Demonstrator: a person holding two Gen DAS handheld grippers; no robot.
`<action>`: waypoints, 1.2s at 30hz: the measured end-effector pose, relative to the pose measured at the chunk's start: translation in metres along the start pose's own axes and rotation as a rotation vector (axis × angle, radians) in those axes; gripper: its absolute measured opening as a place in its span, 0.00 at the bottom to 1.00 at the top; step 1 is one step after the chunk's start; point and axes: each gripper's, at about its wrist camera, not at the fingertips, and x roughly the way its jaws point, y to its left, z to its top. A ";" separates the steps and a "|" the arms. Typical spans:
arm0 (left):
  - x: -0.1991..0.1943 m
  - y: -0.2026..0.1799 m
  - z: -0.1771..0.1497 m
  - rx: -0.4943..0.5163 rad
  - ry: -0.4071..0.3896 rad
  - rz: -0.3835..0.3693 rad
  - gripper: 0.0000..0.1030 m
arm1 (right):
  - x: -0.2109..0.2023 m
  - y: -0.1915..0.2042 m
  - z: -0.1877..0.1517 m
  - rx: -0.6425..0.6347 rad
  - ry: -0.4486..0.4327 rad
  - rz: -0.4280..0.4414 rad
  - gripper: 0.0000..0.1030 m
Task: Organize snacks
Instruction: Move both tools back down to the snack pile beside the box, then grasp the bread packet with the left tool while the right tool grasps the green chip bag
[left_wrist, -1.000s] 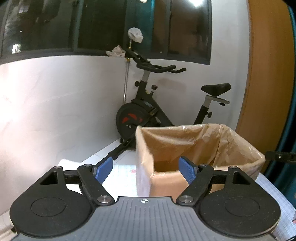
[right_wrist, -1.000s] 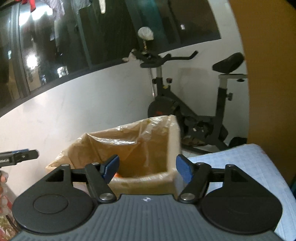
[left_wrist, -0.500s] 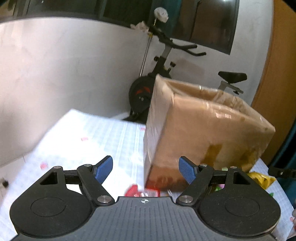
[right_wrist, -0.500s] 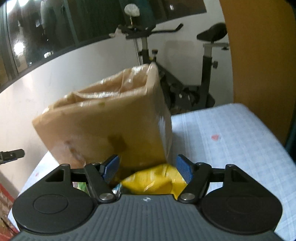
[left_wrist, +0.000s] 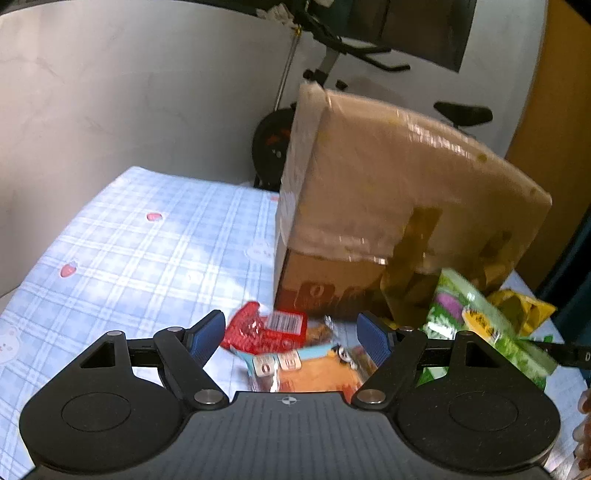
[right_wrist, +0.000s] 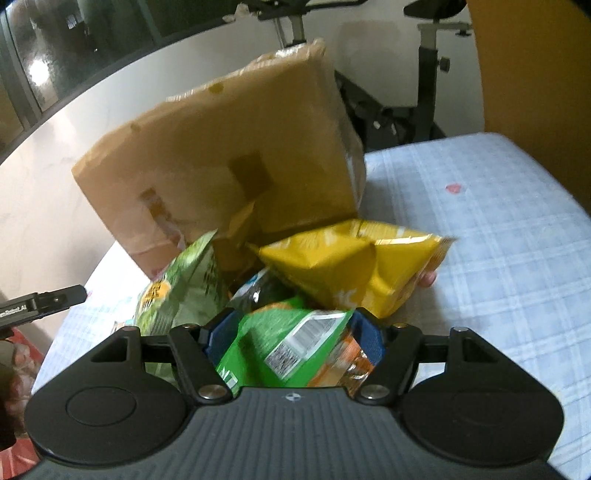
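1. We hold the right gripper (right_wrist: 293, 334) spread, straddling the green packet (right_wrist: 284, 350).
2. The left gripper (left_wrist: 290, 334) is spread, empty, above the orange packet (left_wrist: 314, 373).
3. The box (right_wrist: 229, 177) stands just beyond, on the desk (right_wrist: 498, 236).

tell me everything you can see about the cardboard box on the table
The cardboard box is plain brown, lined with a translucent plastic bag folded down over most of its outer walls, with dark tape patches showing through. A red printed mark sits low on its front. It stands on the blue checked tablecloth; the pictures are blurred. Snack packets crowd its base: the yellow bag and light green bag appear to lean against it, and the red packet lies just in front. No fingers touch it.
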 end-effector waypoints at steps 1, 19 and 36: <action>0.002 -0.001 -0.002 0.002 0.013 -0.002 0.78 | 0.002 0.000 -0.001 0.002 0.009 0.002 0.69; 0.049 -0.017 -0.031 0.006 0.170 0.042 0.86 | 0.016 -0.010 -0.009 0.071 0.026 0.056 0.70; 0.076 -0.016 -0.036 -0.038 0.233 0.029 0.96 | 0.017 -0.010 -0.011 0.073 0.022 0.058 0.70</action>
